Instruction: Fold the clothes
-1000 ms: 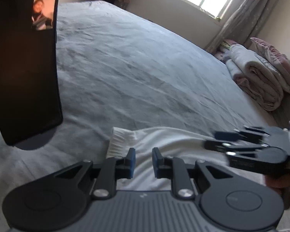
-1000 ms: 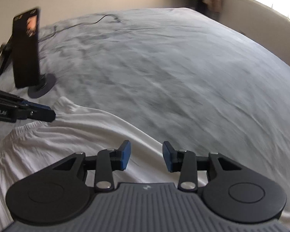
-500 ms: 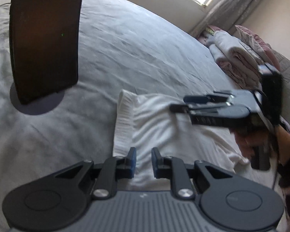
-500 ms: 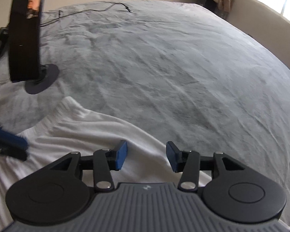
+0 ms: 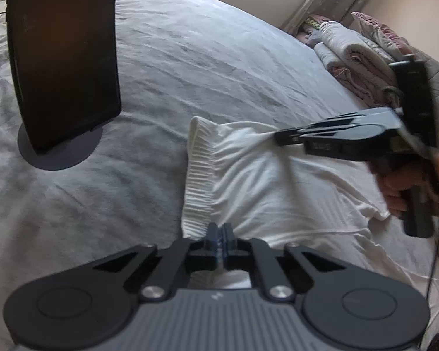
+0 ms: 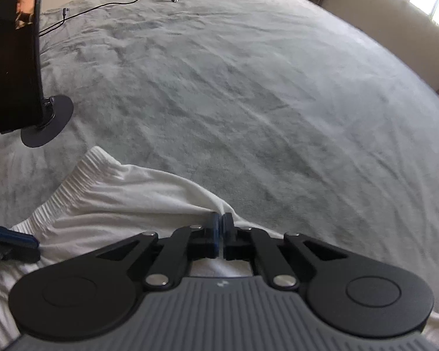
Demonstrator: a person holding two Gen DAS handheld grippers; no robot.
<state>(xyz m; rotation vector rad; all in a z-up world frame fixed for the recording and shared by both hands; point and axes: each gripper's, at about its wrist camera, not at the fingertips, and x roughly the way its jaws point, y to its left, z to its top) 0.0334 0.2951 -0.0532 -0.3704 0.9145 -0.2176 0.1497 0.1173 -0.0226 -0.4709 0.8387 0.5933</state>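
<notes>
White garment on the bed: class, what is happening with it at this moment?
A person holding two handheld grippers is working on a white fabric garment with a ribbed elastic band, spread on a grey bedsheet. The left gripper is shut on the fabric beside the band; the right gripper is shut on the garment's far edge. No fold is made yet.

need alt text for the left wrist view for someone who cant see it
The left claw is shut on the ribbed waistband end of a white garment lying on a grey bedspread, while the right claw pinches the garment's far edge. A dark phone on a round stand stands upright to the left.
</notes>
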